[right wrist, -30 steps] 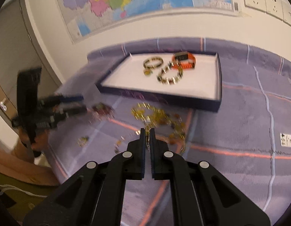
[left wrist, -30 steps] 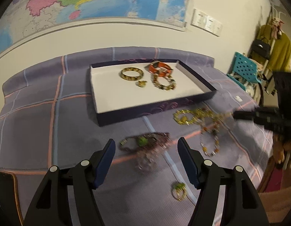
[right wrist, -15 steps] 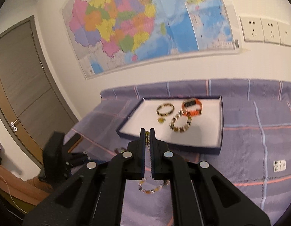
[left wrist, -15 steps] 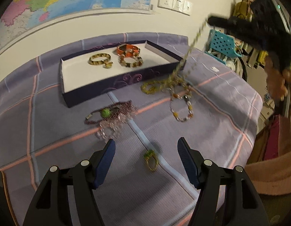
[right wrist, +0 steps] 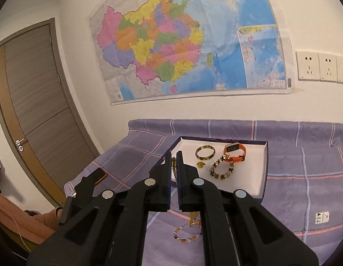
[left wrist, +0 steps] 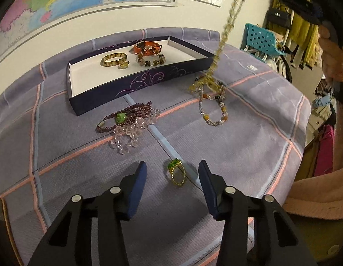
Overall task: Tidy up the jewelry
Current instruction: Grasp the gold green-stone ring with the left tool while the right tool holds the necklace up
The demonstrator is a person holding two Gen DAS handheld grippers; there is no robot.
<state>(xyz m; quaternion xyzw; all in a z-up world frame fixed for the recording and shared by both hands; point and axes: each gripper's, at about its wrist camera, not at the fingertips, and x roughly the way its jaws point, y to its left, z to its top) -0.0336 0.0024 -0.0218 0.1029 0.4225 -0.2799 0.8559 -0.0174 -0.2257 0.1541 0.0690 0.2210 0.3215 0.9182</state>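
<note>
A gold ring with a green stone (left wrist: 177, 174) lies on the purple checked cloth between the fingers of my left gripper (left wrist: 172, 173). Its jaws are closing, and the pads stand clear of the ring. My right gripper (right wrist: 174, 155) is shut on a gold chain necklace (right wrist: 174, 167), held high. The chain (left wrist: 226, 26) hangs down to the cloth, its lower end resting by a multicolour bead bracelet (left wrist: 213, 110). The dark-blue tray (left wrist: 87, 102) holds an amber bangle (left wrist: 113, 58), an orange watch (left wrist: 147, 45) and a beaded bracelet (left wrist: 151, 59).
A purple bead bracelet with a green stone (left wrist: 127, 115) and a clear crystal bracelet (left wrist: 129, 137) lie in front of the tray. A phone (right wrist: 98, 176) sits at the cloth's left edge. A teal basket (left wrist: 262, 37) stands beyond the table's right side.
The right gripper has risen, pulling the gold chain up off the cloth. The left gripper has moved from the purple bracelet to the ring, and its jaws have narrowed.
</note>
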